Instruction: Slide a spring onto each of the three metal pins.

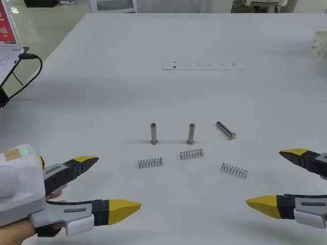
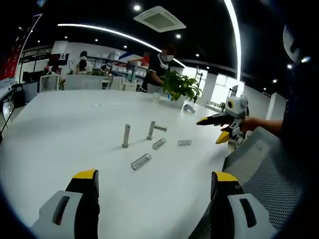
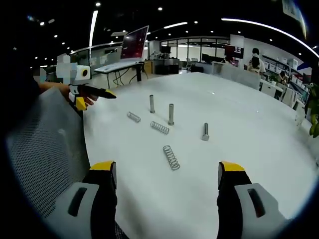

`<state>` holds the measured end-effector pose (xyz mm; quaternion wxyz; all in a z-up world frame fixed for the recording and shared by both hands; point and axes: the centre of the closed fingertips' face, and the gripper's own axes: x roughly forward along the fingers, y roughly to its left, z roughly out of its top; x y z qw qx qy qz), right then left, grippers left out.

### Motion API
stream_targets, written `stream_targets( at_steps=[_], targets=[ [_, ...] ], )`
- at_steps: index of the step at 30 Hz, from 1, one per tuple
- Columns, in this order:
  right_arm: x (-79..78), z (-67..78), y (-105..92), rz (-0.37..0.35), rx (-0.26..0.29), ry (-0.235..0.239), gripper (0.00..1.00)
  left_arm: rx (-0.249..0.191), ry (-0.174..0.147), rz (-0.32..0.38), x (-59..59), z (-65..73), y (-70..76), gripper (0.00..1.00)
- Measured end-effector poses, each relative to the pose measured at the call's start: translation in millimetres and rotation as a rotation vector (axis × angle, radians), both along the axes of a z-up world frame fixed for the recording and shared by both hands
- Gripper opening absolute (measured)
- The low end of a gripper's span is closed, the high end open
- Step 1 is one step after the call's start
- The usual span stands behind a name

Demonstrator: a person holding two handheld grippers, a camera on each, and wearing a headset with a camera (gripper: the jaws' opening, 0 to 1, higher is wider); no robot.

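Left gripper (image 1: 118, 182) and right gripper (image 1: 263, 177) gape wide, empty
On table (image 1: 102, 92), left pin (image 1: 153, 133) and mid pin (image 1: 191, 133) stand, right pin (image 1: 225, 130) lies flat; three springs (image 1: 192, 153) lie loose just before them

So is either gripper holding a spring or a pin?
Nothing is held. The left gripper and right gripper are both open; springs and pins sit on the table.

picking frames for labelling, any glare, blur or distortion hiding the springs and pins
Head view: soft even light, faint shadows, pins and springs sharp. Left gripper view: fisheye curves the table, springs small but clear. Right gripper view: same curving, ceiling lights streak, no glare.
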<state>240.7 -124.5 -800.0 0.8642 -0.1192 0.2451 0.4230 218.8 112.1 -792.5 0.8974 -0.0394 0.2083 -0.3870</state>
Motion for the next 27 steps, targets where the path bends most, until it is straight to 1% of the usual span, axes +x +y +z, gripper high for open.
stream_targets(
  at_steps=[27],
  targets=[
    [0.1,-2.0,-1.6,0.0,-0.011,0.006,0.82,0.001,0.003,-0.004,-0.7,-0.8,-0.1,0.89]
  ],
)
